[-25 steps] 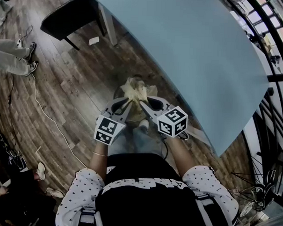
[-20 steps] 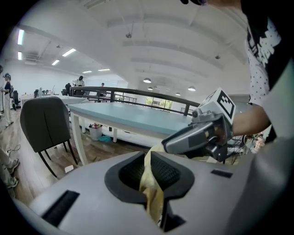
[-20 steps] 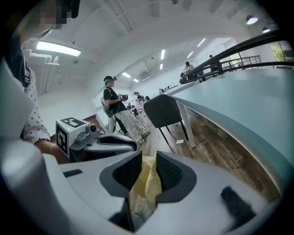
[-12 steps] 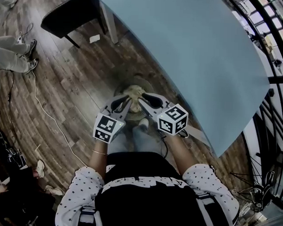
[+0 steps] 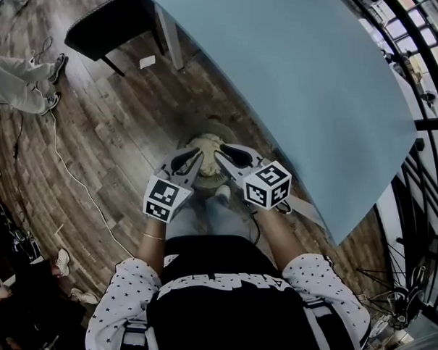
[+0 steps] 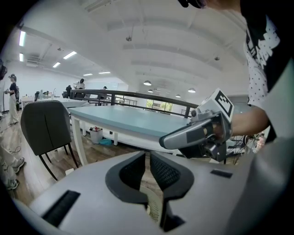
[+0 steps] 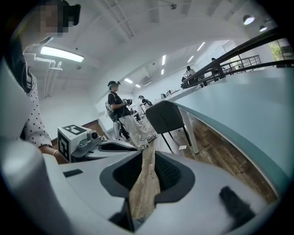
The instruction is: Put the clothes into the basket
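Note:
On the wooden floor in front of the person stands a round basket with a pale beige cloth bunched inside it. Both grippers reach down into it side by side. My left gripper has its jaws closing on a thin fold of the cloth, which shows pale and woven under the pads in the left gripper view. My right gripper is shut on a strip of the cloth that runs up through the narrow gap between its jaws. Each gripper view shows the other gripper close alongside.
A large blue table stands just beyond and right of the basket. A dark chair is at its far left corner. A white cable runs across the floor at left, near another person's legs. A black railing lines the right side.
A second ago the cloth stood higher and spread wide above the basket. It has since sunk into the basket as a smaller bunch. Both grippers have stayed nearly in place.

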Demonstrator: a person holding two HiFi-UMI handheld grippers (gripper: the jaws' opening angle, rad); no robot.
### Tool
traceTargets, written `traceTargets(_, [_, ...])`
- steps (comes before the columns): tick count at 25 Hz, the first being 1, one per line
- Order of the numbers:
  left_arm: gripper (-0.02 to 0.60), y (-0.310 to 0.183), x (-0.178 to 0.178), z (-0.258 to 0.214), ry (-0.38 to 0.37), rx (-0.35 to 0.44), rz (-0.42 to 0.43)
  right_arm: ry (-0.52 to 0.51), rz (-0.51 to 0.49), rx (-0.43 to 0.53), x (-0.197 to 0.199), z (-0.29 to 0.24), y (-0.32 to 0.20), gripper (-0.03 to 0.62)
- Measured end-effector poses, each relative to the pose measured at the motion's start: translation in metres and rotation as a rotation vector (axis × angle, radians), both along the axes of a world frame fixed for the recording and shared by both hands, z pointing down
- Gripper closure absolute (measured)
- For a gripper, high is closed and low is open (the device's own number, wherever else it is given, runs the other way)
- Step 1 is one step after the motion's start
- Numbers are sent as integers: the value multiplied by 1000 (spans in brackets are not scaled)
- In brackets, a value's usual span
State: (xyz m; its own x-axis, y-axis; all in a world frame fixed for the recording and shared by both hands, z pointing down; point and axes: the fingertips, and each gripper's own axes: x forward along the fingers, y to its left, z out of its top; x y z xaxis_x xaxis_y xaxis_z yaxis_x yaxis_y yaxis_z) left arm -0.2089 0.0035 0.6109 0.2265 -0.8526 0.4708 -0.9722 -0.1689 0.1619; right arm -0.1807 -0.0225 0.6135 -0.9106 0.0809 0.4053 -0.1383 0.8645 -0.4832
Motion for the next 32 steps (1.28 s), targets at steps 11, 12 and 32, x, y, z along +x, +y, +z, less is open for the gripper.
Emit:
traceTargets(11, [552,-6,3,-18,8,21,11,-39,1,20,-3,-22,-5,546])
traceTargets(12, [552,-8,3,-21,9,29,15,-45,1,18,-3,-25,-5,549])
traceTargets(32, [554,-22,26,-73,-53,95,60,-237,40,56,5,-98,-15,568])
